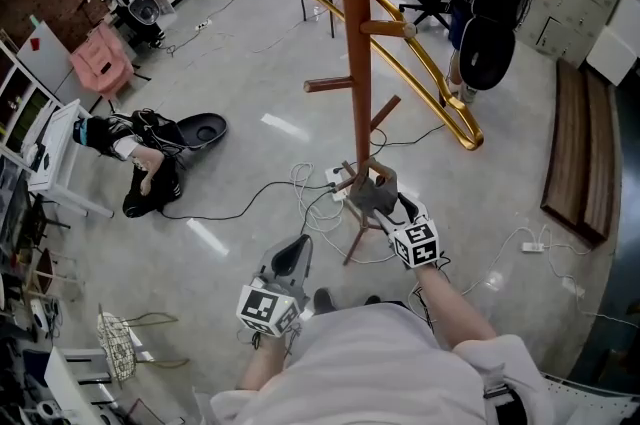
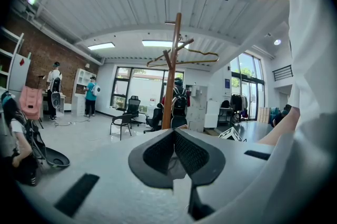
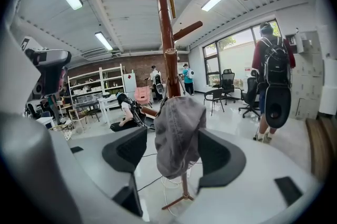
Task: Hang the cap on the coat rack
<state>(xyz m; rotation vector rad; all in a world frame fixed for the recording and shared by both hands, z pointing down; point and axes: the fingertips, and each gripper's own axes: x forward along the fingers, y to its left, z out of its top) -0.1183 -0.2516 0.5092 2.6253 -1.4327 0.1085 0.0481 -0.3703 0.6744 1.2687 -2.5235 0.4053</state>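
A tall wooden coat rack (image 1: 352, 43) stands on the grey floor, with short pegs along its pole. A grey cap (image 1: 372, 189) hangs from a low peg, drooping beside the pole. In the right gripper view the cap (image 3: 179, 130) hangs between the spread jaws of my right gripper (image 3: 172, 137), and neither pad presses on it. In the head view my right gripper (image 1: 380, 198) is right at the cap. My left gripper (image 1: 298, 253) is lower left of the rack, shut and empty. In its own view, the left gripper (image 2: 174, 133) points at the rack (image 2: 171, 86) further off.
White cables (image 1: 312, 205) lie around the rack's foot. A gold frame (image 1: 432, 83) lies behind it. A person with a black backpack (image 1: 495, 3) stands at the back right, another person (image 1: 140, 163) sits on the floor at left. A wooden bench (image 1: 575, 153) lines the right wall.
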